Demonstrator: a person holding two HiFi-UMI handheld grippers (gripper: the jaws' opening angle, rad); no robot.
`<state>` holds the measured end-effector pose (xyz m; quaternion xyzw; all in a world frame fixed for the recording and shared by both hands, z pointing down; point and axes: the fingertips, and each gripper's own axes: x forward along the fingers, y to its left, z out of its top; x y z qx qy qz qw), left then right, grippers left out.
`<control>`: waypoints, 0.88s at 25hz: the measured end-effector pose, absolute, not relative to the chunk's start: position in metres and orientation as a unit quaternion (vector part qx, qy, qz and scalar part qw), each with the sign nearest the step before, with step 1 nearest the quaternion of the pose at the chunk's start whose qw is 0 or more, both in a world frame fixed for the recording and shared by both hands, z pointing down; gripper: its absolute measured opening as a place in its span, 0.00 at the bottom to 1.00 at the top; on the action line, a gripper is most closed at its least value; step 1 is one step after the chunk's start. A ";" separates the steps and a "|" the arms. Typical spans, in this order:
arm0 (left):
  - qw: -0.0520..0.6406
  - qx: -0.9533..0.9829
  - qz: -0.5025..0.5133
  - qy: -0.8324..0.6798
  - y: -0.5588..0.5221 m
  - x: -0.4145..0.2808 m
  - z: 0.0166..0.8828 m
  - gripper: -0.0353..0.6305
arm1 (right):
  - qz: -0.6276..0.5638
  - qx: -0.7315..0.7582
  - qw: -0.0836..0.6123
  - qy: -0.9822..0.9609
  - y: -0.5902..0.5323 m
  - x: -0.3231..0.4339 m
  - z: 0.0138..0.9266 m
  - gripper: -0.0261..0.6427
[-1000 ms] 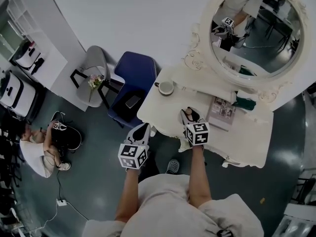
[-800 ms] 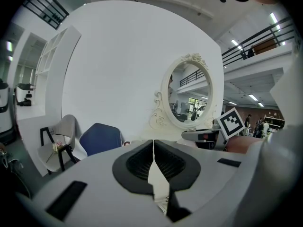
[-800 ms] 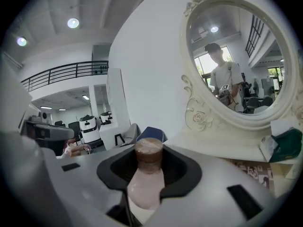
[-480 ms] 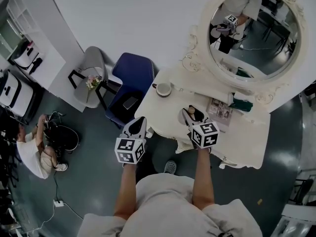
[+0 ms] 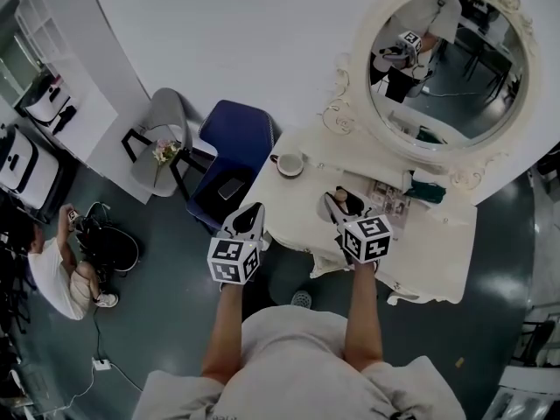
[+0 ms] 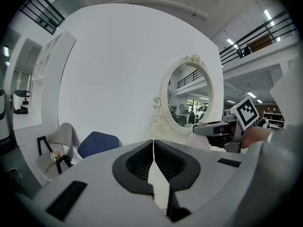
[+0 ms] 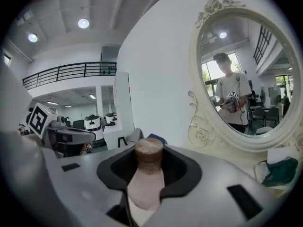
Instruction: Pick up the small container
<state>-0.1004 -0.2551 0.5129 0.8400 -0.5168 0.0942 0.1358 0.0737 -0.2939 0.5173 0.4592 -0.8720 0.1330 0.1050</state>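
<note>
Small pale-pink container (image 7: 146, 188) with brown cap, upright, clamped in right hand-held gripper (image 7: 149, 162)

Large hall, mezzanine railing (image 7: 71, 71), vanity mirror (image 5: 451, 64)

Both forearms reach forward from the torso, roughly parallel and well apart. The left gripper (image 5: 251, 215) points ahead and slightly downward, its jaws pressed together with nothing between them. The right gripper (image 5: 336, 201), tilted down about as much, has its jaws closed on the small container (image 7: 147, 176), which stands upright between them.
</note>
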 end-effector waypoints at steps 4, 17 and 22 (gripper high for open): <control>0.133 0.840 0.093 -0.518 -0.256 -0.102 0.511 0.10 | 0.135 0.460 0.100 -0.872 -0.295 0.073 0.517 0.25; 0.143 0.836 0.088 -0.522 -0.253 -0.106 0.517 0.10 | 0.125 0.472 0.113 -0.865 -0.296 0.078 0.520 0.25; 0.147 0.833 0.085 -0.527 -0.251 -0.107 0.521 0.10 | 0.126 0.471 0.112 -0.866 -0.292 0.078 0.523 0.25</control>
